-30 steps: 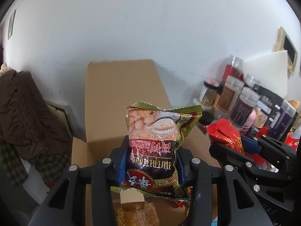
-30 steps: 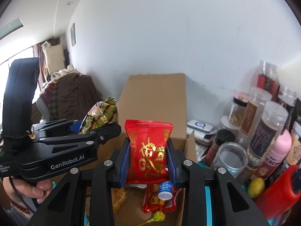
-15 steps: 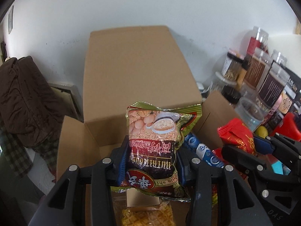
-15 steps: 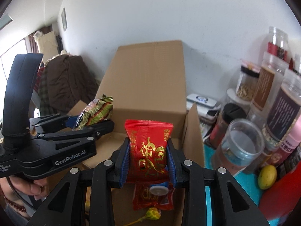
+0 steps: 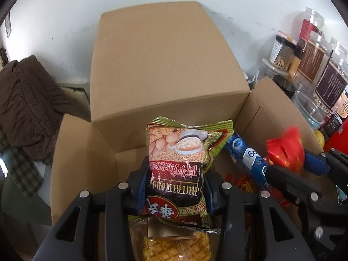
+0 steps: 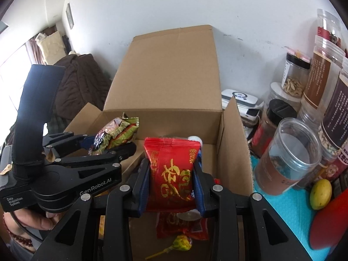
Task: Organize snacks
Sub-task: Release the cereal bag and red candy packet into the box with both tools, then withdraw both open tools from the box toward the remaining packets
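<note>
The left claw pinched a crinkly foil cereal packet printed "nutritious" above the open corrugated cardboard box. The right claw, its jaws just easing apart, gripped a glossy red gold-lettered packet over it.

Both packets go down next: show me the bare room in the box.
Bare floor: the far left corner of the cardboard box, between its left flap and far wall. Crowded: the blue packet and red wrappers right of centre; the lollipop and waffle snack at the near edge.
</note>
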A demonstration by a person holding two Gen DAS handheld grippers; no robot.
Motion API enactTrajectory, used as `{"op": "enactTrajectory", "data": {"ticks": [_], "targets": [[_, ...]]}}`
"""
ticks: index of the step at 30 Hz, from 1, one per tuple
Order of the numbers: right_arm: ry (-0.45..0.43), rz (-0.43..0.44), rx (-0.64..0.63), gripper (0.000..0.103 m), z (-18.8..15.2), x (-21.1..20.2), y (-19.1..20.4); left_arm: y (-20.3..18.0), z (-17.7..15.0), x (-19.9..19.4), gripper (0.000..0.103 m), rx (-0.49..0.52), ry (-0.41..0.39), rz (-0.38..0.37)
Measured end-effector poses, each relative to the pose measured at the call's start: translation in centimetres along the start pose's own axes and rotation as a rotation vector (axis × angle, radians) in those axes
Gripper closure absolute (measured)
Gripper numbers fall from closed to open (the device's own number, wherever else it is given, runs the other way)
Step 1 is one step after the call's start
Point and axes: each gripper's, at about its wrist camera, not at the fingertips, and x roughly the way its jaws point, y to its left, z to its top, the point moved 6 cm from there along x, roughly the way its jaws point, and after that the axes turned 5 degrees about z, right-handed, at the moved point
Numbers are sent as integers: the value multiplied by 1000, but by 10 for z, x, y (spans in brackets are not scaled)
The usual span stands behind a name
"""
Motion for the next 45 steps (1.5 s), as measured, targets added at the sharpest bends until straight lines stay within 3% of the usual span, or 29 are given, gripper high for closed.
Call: {"op": "enactTrajectory", "data": {"ticks": [5,11,19,31,45], "targets": [[8,7,3,57,-1,2,0,-1,1,9,57,-1,34,53],[5,-27,-4,54,-1,-2,-2,5,4,-4,43,-8,-21,109],[-21,-41,9,54,1,-17,-2,-2,1,-23,43,0,-37,67],[-122,-70,-22,54,15,-79,19,-15,5,-100,43,4,-149,20],[-262,-90,-100,54,31,-169,67,2,2,-212,43,-18,-324,34]]}}
